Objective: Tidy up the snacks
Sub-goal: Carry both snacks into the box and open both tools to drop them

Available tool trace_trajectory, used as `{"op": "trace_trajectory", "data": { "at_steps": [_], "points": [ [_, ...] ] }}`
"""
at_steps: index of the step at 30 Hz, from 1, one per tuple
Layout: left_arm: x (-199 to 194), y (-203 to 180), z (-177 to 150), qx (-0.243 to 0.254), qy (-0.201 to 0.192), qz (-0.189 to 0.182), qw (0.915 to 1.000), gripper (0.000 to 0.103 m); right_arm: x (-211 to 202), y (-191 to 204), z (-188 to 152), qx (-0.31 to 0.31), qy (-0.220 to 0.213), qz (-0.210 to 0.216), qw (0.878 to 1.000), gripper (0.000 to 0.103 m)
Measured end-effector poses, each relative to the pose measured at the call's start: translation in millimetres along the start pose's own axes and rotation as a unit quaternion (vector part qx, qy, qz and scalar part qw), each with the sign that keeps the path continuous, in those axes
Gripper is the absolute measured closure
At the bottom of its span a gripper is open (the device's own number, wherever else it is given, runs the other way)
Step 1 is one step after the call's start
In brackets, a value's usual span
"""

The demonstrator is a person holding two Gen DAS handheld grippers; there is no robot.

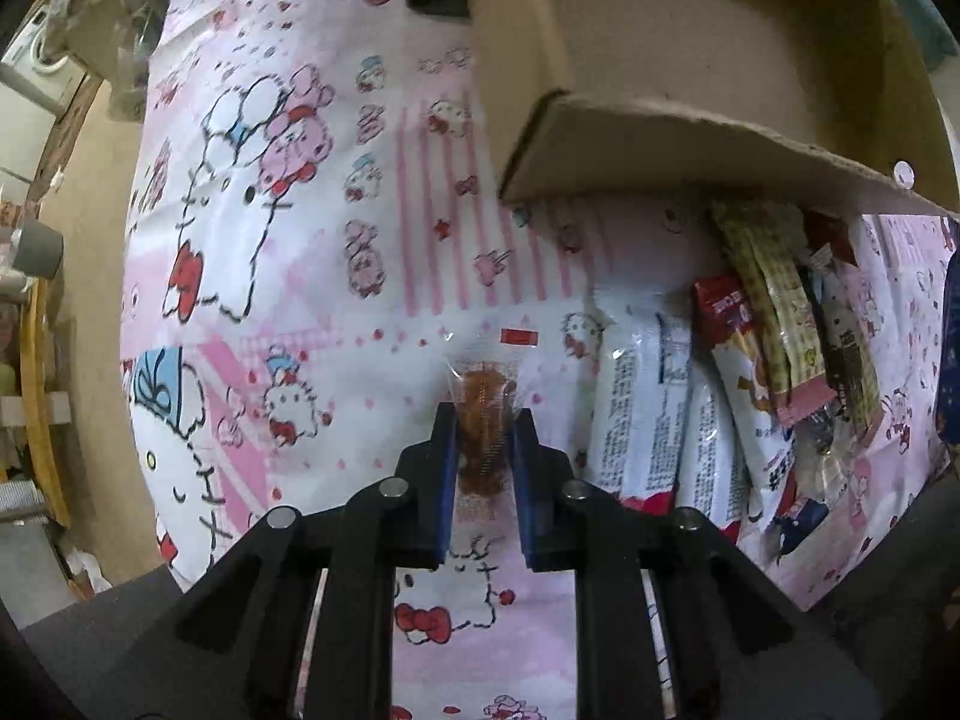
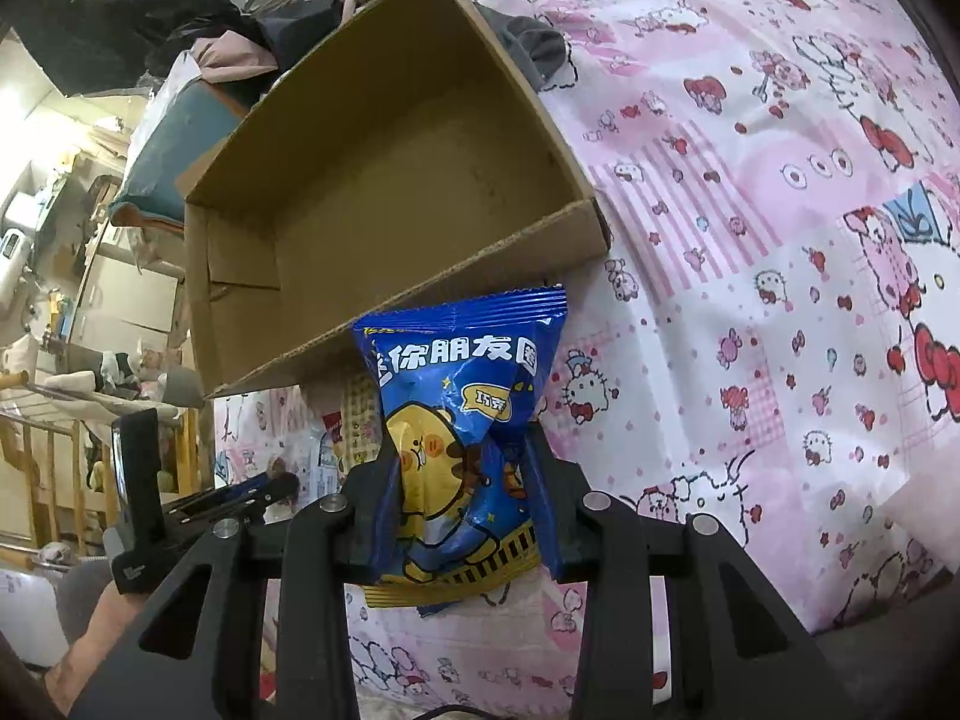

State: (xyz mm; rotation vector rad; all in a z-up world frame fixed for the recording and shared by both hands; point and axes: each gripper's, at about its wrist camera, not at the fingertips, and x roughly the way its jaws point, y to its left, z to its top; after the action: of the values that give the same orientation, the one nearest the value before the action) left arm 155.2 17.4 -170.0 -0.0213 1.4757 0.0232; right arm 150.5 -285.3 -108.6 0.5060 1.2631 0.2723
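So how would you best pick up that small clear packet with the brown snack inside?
Across its narrow middle, from straight above. The clear packet lies flat on the cloth, long and slim, apart from the other snacks, so both sides are free. The left tool has it just that way, one finger on each long edge.

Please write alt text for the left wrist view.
The left gripper has its jaws shut on a small clear packet of brown snack over a pink cartoon cloth. More snack packets lie right, under an open cardboard box.
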Motion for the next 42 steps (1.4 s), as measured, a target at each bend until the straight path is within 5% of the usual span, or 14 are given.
{"op": "trace_trajectory", "data": {
  "at_steps": [6,13,17,21,30,42],
  "points": [
    [-29,22,-8,-0.036,-0.027,0.004,0.999,0.089,3,7,-4,-0.011,0.015,0.009,1.0,0.064],
    [-91,27,-19,-0.063,-0.113,0.015,0.9915,0.089,-4,24,-12,-0.042,0.026,0.058,0.997,0.064],
    [-129,17,-6,-0.07,-0.175,0.004,0.982,0.089,-29,45,-1,-0.058,-0.009,0.103,0.993,0.064],
    [-155,8,22,-0.059,-0.207,-0.019,0.9765,0.089,-47,64,22,-0.089,-0.063,0.096,0.989,0.064],
    [-152,-29,86,-0.008,-0.233,-0.021,0.9723,0.089,-38,69,80,-0.081,-0.121,0.081,0.986,0.064],
    [-108,-54,116,0.022,-0.239,-0.015,0.9707,0.089,25,50,116,-0.072,-0.084,0.001,0.994,0.064]
  ]
}}
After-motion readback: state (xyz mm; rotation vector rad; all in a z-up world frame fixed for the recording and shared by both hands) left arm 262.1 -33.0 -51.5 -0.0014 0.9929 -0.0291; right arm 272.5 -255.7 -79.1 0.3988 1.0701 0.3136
